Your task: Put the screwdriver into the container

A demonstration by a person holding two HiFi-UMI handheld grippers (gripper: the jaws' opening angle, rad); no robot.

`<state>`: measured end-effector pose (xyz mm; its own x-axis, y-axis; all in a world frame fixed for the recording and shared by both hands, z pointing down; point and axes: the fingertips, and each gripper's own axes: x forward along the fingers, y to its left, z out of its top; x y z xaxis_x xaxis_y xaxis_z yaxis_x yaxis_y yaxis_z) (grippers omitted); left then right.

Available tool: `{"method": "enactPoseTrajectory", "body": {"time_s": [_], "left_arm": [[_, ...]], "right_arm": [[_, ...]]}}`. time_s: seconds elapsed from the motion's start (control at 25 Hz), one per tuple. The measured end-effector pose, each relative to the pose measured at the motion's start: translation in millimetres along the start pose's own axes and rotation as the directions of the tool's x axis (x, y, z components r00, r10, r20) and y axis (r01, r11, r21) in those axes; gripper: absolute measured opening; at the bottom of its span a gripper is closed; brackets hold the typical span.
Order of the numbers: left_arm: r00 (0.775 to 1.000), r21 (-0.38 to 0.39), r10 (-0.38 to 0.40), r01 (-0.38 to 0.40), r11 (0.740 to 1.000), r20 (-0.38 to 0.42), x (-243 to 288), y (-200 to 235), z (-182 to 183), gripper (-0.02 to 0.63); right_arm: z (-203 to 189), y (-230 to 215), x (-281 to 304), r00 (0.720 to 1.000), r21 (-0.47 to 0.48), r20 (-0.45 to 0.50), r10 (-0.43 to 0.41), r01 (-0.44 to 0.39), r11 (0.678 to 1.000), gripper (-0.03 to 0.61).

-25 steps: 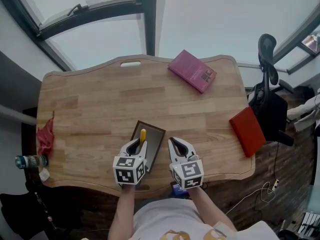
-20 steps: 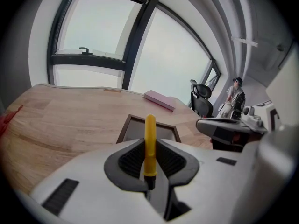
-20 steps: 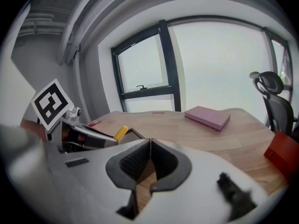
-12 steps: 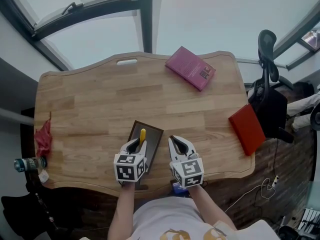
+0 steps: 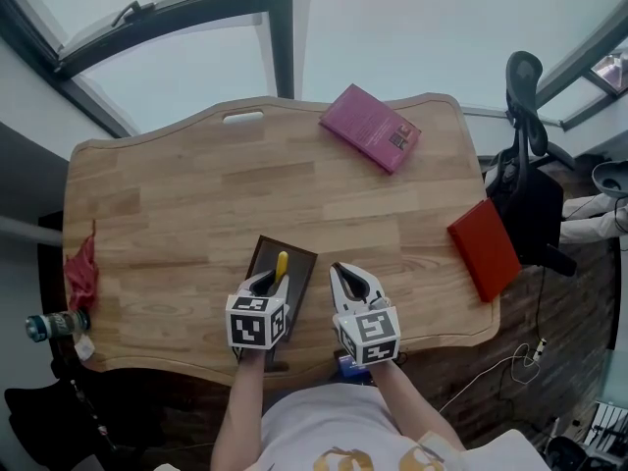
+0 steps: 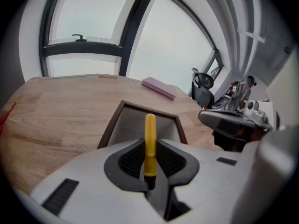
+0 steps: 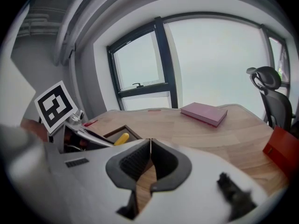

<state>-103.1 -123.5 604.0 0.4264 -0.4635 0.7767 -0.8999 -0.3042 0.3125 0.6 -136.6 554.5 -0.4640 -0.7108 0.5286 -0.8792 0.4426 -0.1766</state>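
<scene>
One step appears to remain: lowering and releasing the screwdriver [image 5: 281,265] into the container [image 5: 287,247].
The left gripper [image 5: 267,282] jaws pinch the screwdriver at the base of its yellow handle. The handle projects forward over the brown container, which sits on the worktop [image 5: 196,204] directly ahead of the jaws. Height above the container floor cannot be determined. The right gripper [image 5: 345,276] jaws are pressed together on nothing, just beside the container.
</scene>
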Motion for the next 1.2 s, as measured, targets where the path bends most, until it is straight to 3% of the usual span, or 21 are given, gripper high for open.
{"method": "enactPoseTrajectory", "body": {"time_s": [0.28,1.2], "left_arm": [[0.996,-0.013,-0.01,0.009,1.0,-0.092,9,-1,-9,0.08],[0.983,0.017,0.007,-0.004,1.0,-0.183,26,0,-20,0.08]], "right_arm": [[-2,-2,4,1.0,0.007,-0.01,-0.003,0.003,1.0,0.032],[-14,-6,21,0.999,0.015,-0.052,0.015,-0.014,1.0,0.032]]}}
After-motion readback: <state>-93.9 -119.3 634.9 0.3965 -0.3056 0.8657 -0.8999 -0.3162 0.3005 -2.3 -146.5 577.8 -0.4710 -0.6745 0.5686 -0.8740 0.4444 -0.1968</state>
